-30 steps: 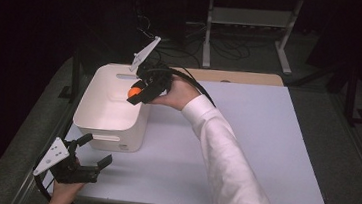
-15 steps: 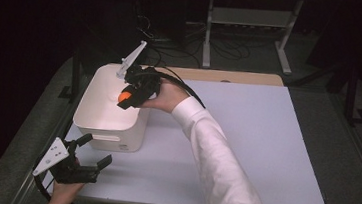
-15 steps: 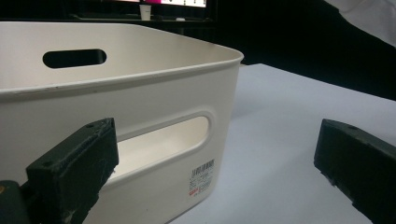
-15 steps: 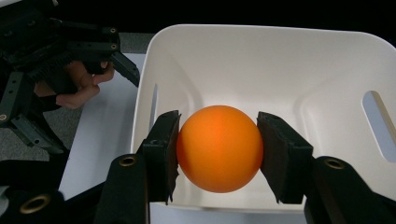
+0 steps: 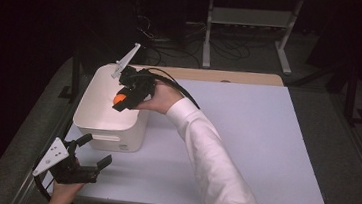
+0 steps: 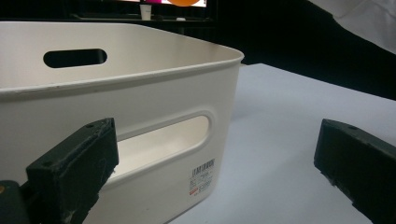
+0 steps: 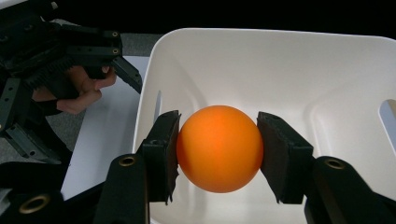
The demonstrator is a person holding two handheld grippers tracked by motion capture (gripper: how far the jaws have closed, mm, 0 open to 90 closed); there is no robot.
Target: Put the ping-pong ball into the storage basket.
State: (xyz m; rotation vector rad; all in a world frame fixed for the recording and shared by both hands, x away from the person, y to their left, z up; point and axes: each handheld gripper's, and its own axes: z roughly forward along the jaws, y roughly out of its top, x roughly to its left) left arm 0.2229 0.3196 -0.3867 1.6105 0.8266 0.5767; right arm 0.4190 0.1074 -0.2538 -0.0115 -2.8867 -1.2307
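While padded tool [image 7: 218, 151] pinches smooth orange ball [image 7: 218, 148], glossy rounded white bin [image 7: 299, 70] sits beneath.

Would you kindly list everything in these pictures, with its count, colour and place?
ball: 1, orange, held over the bin's inside by the right hand-held gripper.
bin: 1, white, with handle slots, on the table's left part.
table: 1, white top, centre of the high view.
board: 1, tan, along the table's far edge.
rack: 1, pale grey, on the dark floor behind the table.
left hand-held gripper: 1, black with a grey plate, near the table's left front corner by the bin, jaws open.
right hand-held gripper: 1, black, above the bin, shut on the ball.
sleeve: 1, white, reaching from the bottom edge to the bin.
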